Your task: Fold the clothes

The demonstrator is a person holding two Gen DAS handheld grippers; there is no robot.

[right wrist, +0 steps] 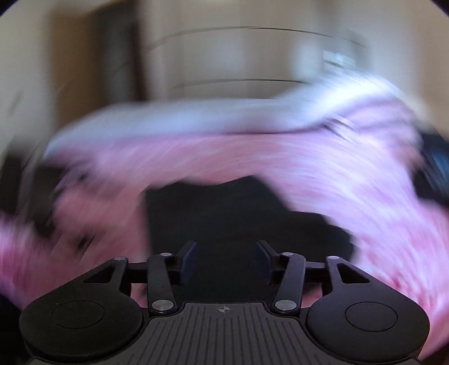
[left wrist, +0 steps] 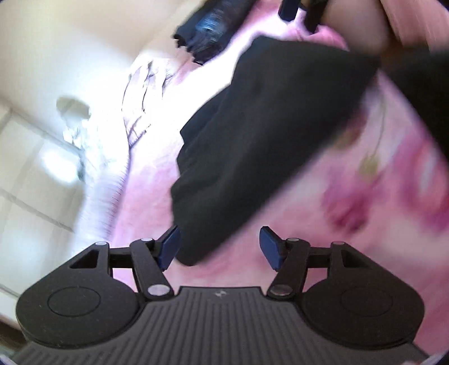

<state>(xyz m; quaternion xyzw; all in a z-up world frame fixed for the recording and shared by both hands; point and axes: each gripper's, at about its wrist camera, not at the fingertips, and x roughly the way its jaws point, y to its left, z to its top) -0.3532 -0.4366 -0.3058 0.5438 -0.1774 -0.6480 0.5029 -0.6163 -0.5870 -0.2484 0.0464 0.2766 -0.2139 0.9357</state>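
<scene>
A black garment (left wrist: 266, 134) lies rumpled across the pink flowered bedspread (left wrist: 378, 196). My left gripper (left wrist: 219, 238) is open; the garment's near end lies between its blue pads, close to the left pad (left wrist: 169, 247), and is not pinched. The right gripper (left wrist: 300, 12) shows at the top edge of the left wrist view, beside a person's arm (left wrist: 353, 25) and above the garment's far corner. The right wrist view is heavily blurred. There my right gripper (right wrist: 226, 250) stands open over the black garment (right wrist: 224, 213), and I see nothing pinched between its pads.
Another dark garment (left wrist: 207, 31) lies at the far end of the bed, and a pale crumpled cloth (left wrist: 140, 92) lies along its left edge. Pale tiled floor (left wrist: 33, 174) lies beyond that edge. Dark shapes (right wrist: 432, 174) sit at the right of the blurred view.
</scene>
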